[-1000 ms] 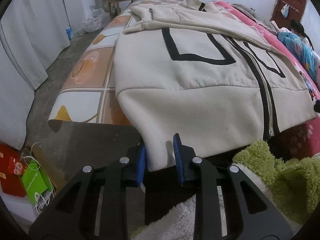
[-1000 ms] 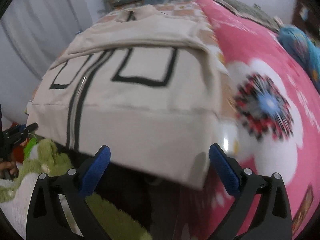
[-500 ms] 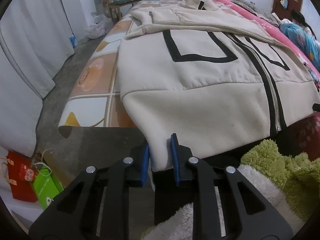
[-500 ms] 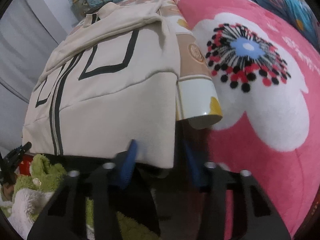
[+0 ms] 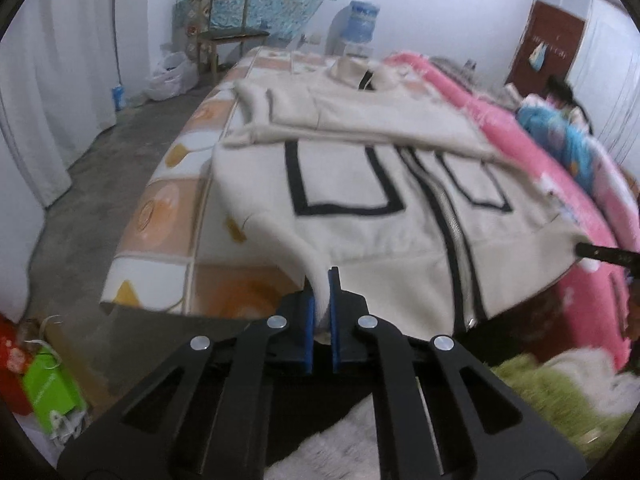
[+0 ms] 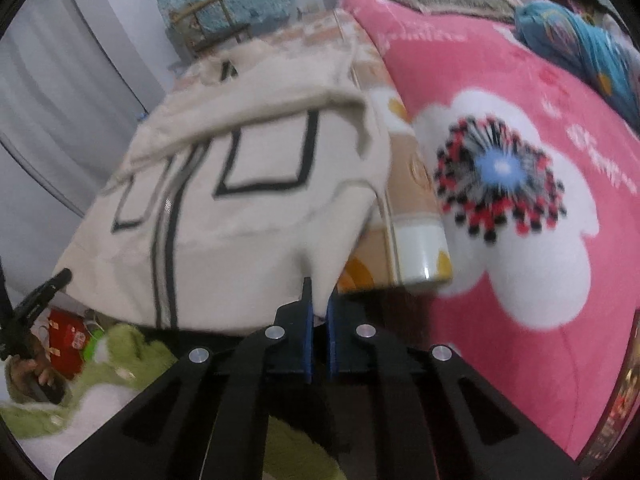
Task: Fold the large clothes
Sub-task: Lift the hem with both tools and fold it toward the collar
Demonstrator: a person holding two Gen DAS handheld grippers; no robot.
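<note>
Left claw [image 5: 320, 300] and right claw [image 6: 318, 304] each pinch a bottom hem corner of the cream jacket [image 5: 360, 208], nearly closed.

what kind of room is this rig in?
Most likely a home bedroom. A bed with a pink floral blanket takes up most of both views, a cream zip jacket lies spread on it, and a wooden chair and a water dispenser bottle stand by the far wall.

One jacket [image 5: 360, 236], two grippers, one chair [image 5: 224, 36], one water bottle [image 5: 360, 20].
</note>
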